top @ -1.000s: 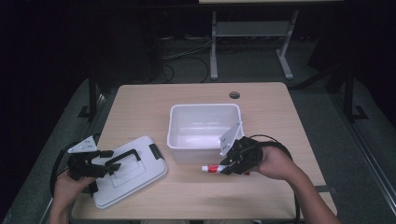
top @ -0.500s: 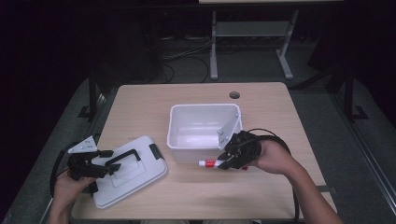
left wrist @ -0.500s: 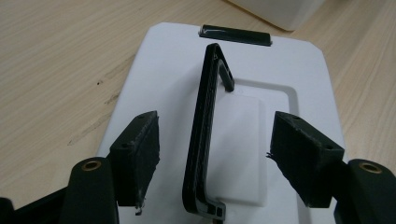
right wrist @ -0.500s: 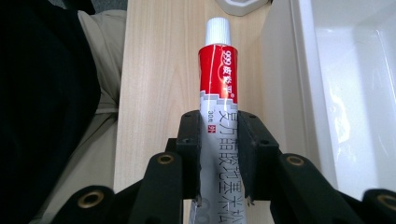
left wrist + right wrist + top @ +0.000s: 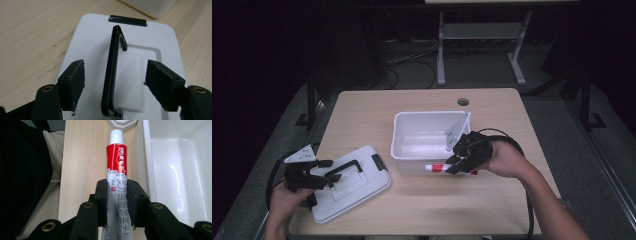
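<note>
clamped between the black pads of the right gripper (image 5: 117,202) is a slim red, white and grey tube with a white screw cap (image 5: 117,167), its printed body squeezed flat where the jaws press on both sides and its cap end sticking out past the fingertips. in the high view the tube (image 5: 435,168) lies level in the right gripper (image 5: 451,167), in front of the near wall of the open white rectangular plastic box (image 5: 398,131), with the cap pointing along that wall toward the box's left end; whether the tube touches the wall cannot be told. the right gripper view shows the tube running alongside the box's outer wall (image 5: 140,160), with the pale wooden table (image 5: 82,157) beneath it. the right hand (image 5: 504,159) sits just off the box's near right corner, and a grey three-cornered plate (image 5: 455,131) stands up over the box's rim there. well to the left of the box lies a flat white plastic lid with a black folding handle and black end clips (image 5: 357,187), resting on the table (image 5: 412,102) near its front left edge. the left gripper (image 5: 115,82) hovers over that lid with its jaws spread wide apart, and the raised black handle (image 5: 112,72) stands between the pads (image 5: 72,82) without touching either one. in the high view the left gripper (image 5: 332,176) reaches over the lid from the side farthest from the box, held by the left hand (image 5: 287,197).
</note>
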Action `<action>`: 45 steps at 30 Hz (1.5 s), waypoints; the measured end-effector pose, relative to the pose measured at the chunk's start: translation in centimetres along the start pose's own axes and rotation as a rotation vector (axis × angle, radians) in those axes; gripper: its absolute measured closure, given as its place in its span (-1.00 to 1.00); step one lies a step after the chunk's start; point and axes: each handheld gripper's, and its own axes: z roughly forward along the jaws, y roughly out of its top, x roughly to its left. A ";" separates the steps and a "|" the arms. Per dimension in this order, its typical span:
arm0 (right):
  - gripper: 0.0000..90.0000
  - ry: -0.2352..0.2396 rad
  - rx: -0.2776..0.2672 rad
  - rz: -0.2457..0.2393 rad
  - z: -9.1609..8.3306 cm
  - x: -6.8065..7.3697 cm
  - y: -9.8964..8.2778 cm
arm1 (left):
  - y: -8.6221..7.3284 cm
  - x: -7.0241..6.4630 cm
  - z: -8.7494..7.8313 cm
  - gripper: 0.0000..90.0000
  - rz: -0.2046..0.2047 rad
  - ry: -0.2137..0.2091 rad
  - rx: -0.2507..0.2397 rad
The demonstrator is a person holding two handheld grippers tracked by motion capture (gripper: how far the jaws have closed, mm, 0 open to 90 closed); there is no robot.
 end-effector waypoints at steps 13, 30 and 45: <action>0.59 0.005 -0.011 0.003 -0.7 -1.1 0.8 | 0.0 0.2 -0.1 -0.33 -0.003 0.001 -0.007; 0.59 0.000 0.016 0.010 -0.6 -2.0 1.1 | 0.0 0.4 -0.2 -0.34 -0.002 -0.008 -0.012; 0.59 -0.002 0.025 0.017 -0.4 -2.9 1.5 | -0.1 0.5 -0.4 -0.34 -0.009 -0.009 -0.024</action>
